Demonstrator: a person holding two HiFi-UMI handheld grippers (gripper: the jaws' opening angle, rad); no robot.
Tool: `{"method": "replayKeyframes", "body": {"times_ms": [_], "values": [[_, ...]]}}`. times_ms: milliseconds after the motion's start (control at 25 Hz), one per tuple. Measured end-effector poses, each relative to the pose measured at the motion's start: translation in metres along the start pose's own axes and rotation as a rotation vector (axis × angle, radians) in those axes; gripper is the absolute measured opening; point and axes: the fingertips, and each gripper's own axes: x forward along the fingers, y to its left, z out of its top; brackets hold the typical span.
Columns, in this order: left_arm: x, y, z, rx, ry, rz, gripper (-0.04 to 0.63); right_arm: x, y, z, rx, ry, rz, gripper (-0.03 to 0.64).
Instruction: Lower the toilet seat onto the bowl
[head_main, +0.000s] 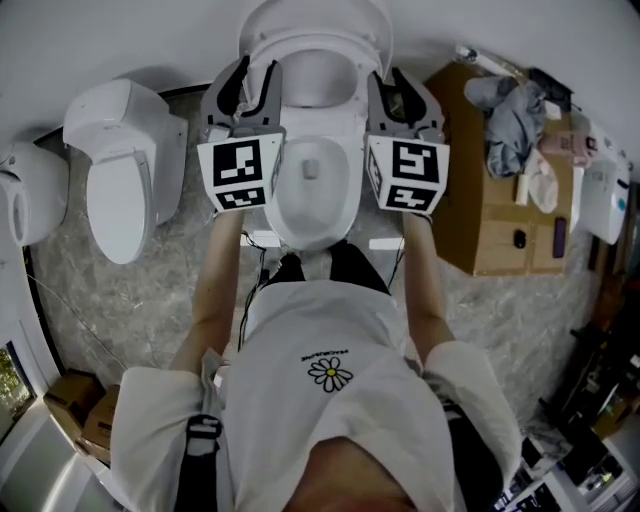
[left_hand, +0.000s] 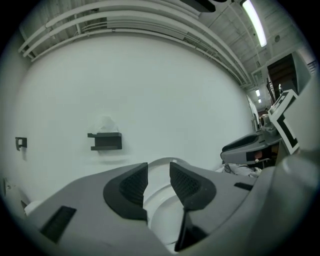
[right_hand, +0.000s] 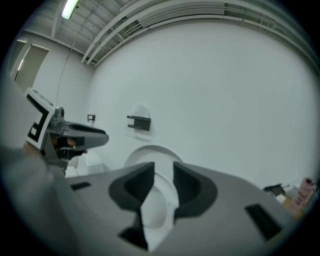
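Note:
A white toilet bowl (head_main: 288, 215) stands straight in front of me, with its seat (head_main: 345, 47) and lid (head_main: 315, 14) tipped up at the back. My left gripper (head_main: 256, 78) is at the seat's left edge and my right gripper (head_main: 386, 84) at its right edge, both pointing at the wall. In the left gripper view the left gripper (left_hand: 158, 176) has its jaws apart, with the white seat (left_hand: 161, 197) showing in the gap. In the right gripper view the right gripper (right_hand: 163, 176) is also open, and the seat's white edge (right_hand: 159, 205) runs between its pads.
A second white toilet (head_main: 120, 180) stands to the left, with another white fixture (head_main: 28, 192) beyond it. A cardboard box (head_main: 500, 225) with clothes (head_main: 508, 120) and bottles on top sits to the right. A black bracket (left_hand: 106, 141) hangs on the white wall.

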Motion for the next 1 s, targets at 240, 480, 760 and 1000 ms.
{"method": "replayKeyframes", "body": {"times_ms": [240, 480, 760, 1000], "values": [[0.062, 0.007, -0.055, 0.059, 0.144, -0.031, 0.179, 0.068, -0.005, -0.028, -0.101, 0.117, 0.049, 0.167], [0.106, 0.015, -0.101, 0.102, 0.247, -0.025, 0.195, 0.117, -0.008, -0.059, -0.159, 0.201, 0.053, 0.172], [0.136, 0.014, -0.133, 0.169, 0.336, -0.044, 0.195, 0.152, -0.008, -0.087, -0.214, 0.286, 0.050, 0.166], [0.144, 0.018, -0.146, 0.239, 0.362, -0.038, 0.161, 0.164, -0.010, -0.098, -0.247, 0.320, 0.029, 0.138]]}}
